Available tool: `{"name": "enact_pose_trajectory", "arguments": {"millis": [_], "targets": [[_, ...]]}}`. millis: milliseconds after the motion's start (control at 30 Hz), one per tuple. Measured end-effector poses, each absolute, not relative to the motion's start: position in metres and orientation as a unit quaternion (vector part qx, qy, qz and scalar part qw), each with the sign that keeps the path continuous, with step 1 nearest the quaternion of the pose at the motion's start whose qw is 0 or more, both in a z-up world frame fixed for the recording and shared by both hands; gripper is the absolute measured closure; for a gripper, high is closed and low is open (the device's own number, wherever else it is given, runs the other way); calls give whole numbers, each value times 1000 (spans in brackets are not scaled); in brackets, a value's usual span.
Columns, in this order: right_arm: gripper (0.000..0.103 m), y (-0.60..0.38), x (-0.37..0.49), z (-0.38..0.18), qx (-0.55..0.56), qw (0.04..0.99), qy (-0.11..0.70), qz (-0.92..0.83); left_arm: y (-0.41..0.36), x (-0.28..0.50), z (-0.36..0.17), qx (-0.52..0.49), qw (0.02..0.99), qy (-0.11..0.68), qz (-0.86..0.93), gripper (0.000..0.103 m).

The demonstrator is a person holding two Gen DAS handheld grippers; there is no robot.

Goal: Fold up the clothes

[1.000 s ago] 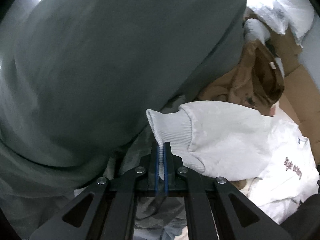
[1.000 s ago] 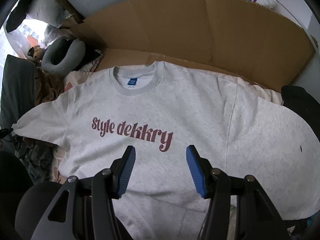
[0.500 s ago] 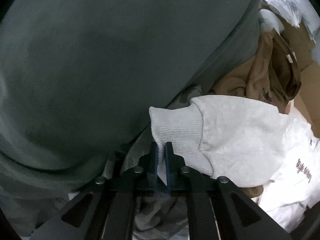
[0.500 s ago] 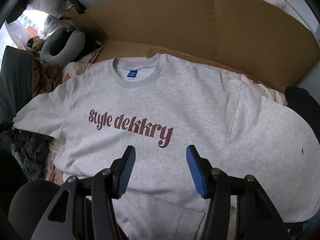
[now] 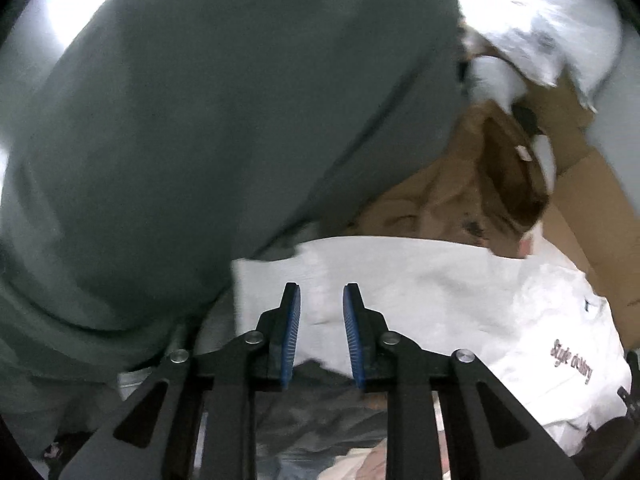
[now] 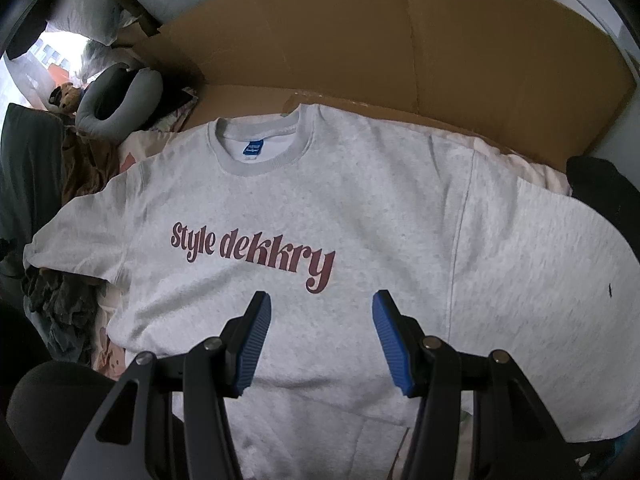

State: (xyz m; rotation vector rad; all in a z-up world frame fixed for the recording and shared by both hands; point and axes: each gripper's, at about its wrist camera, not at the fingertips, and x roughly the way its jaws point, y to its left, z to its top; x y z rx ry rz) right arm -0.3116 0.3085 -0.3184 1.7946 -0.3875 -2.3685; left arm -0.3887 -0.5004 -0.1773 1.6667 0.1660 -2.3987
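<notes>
The light grey sweatshirt with dark red letters [image 6: 360, 208] lies flat on brown cardboard [image 6: 460, 52]. The left tool [image 5: 320, 320] is opening, dropping the sleeve [image 5: 400, 276]. The right tool [image 6: 320, 336] hangs apart, empty. Let go fully, then smooth it flat.

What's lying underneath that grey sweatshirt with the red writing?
Flattened brown cardboard pokes out behind the sweatshirt's collar, and pale patterned bedding shows along its left edge. Whatever lies beneath the middle is covered by the fabric.
</notes>
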Motion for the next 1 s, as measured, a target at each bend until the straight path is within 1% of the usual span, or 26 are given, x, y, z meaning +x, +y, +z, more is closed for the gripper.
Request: {"name": "enact_pose_trajectory", "arguments": {"millis": [100,200,467,633,767,1000], "targets": [[52,312,-306,-323,598,68,-135,-787,-477,-401,-188,571,75,84,-813,81],[52,317,-298,-327,600,62,-138,-786,-448,-416,-199,575,54,89,-812,81],[52,334,-274,-333,598,30,-155,-786,-351,-462,-241,592,-61,58,-801,81],[52,345,-257,-342,601,1,-166,-782,-294,-487,-272,601,-125,54,-788,81],[52,351,-247,-352,602,-20,-163,-781,-239,-503,-304,606,-179,29,-774,81],[52,358,-229,-371,606,-52,-166,-776,-171,-523,-361,624,-243,9,-743,81]]}}
